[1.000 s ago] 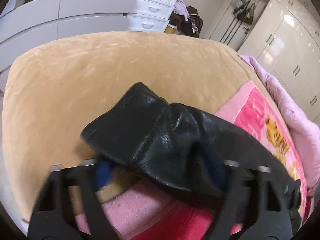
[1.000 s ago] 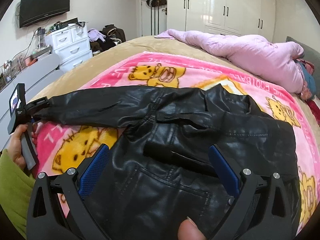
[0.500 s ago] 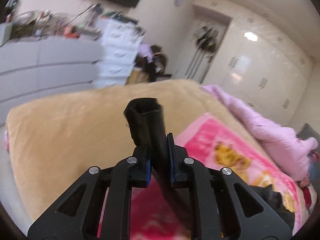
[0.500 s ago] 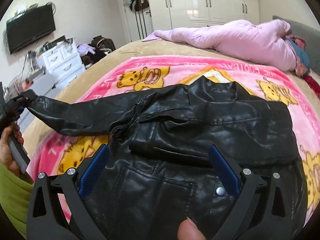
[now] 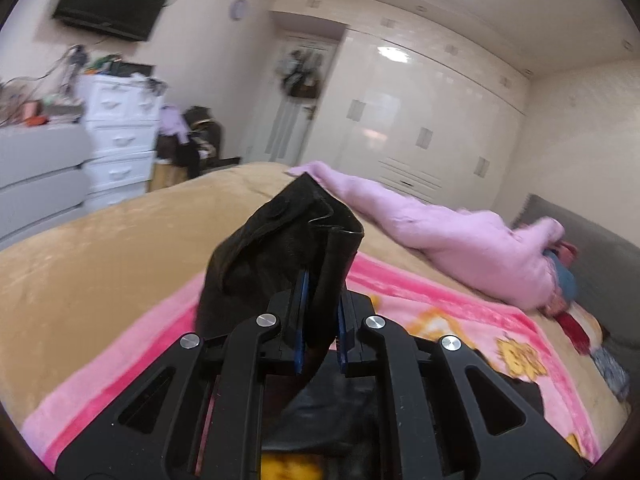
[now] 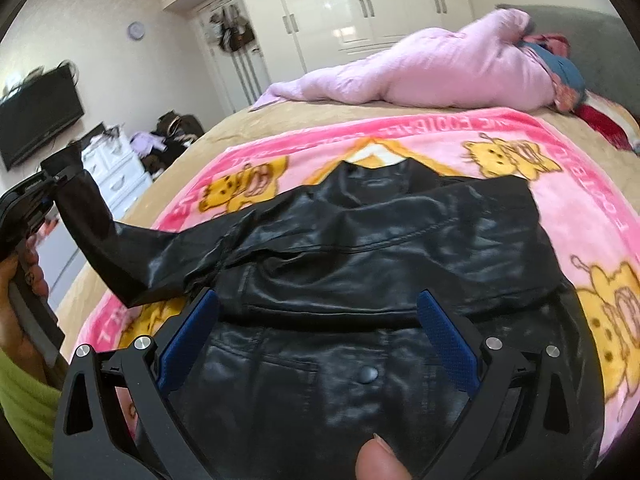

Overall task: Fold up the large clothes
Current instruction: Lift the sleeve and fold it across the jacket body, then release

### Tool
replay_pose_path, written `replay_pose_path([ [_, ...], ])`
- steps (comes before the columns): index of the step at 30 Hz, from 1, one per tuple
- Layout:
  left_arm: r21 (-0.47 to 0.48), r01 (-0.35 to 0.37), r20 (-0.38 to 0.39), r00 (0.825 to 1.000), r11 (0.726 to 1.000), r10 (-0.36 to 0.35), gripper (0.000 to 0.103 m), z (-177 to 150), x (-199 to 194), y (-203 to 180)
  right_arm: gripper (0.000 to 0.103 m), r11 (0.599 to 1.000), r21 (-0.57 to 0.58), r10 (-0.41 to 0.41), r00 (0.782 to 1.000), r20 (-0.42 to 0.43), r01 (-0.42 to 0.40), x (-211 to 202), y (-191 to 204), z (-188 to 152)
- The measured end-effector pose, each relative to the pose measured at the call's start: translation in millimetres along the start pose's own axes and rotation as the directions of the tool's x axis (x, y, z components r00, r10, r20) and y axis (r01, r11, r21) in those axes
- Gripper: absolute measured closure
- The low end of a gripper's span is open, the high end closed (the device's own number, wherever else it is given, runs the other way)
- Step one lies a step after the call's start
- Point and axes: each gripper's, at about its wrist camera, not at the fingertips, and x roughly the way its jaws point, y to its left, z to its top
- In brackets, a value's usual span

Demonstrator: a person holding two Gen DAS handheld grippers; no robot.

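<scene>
A black leather jacket (image 6: 380, 264) lies spread on a pink cartoon blanket (image 6: 560, 184) on the bed. My left gripper (image 5: 318, 320) is shut on the cuff of the jacket's sleeve (image 5: 280, 248), which sticks up past the fingers. In the right wrist view that sleeve (image 6: 120, 248) is lifted off the bed at the left, held by the left gripper (image 6: 44, 188). My right gripper (image 6: 320, 336) is open and hovers over the jacket's lower front, holding nothing.
A pink quilt (image 6: 420, 72) lies bunched along the far side of the bed, with a grey headboard (image 6: 568, 28) to the right. White drawers (image 5: 120, 136) and a wall TV (image 5: 112, 0) stand beyond the tan bedspread (image 5: 100, 248). White wardrobes (image 5: 420, 132) line the far wall.
My left gripper has shut on the sleeve cuff and lifted it up off the bed, swinging toward the jacket's body. My right gripper has stayed open over the jacket, shifting slightly.
</scene>
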Motion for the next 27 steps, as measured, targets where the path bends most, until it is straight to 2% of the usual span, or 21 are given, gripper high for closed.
replay_pose_path([
  [6,0.060,0.105,-0.037,0.994,0.993,-0.103,0.098,-15.1,8.0,-60.1,0.004,0.992,0.127,0.002,1.000,0.024,-0.005,-15.2,-45.9,1.7],
  [14,0.140,0.236,-0.099,0.970,0.962,-0.223,0.098,-43.0,9.4,-134.2,0.004,0.979,0.200,-0.063,0.995,0.084,0.045,-37.2,-93.8,2.6],
  [18,0.182,0.304,-0.155,0.948,0.935,-0.278,0.098,-67.0,11.3,-171.6,0.004,0.969,0.243,-0.078,0.992,0.103,0.051,-46.8,-119.1,0.5],
  [23,0.237,0.399,-0.257,0.905,0.886,-0.340,0.098,-109.6,15.7,-213.8,0.004,0.951,0.301,-0.119,0.984,0.132,0.075,-60.2,-151.7,-2.5],
  [27,0.263,0.447,-0.341,0.872,0.855,-0.351,0.098,-144.2,26.4,-239.4,0.004,0.930,0.354,-0.162,0.975,0.152,0.099,-73.4,-182.5,-5.1],
])
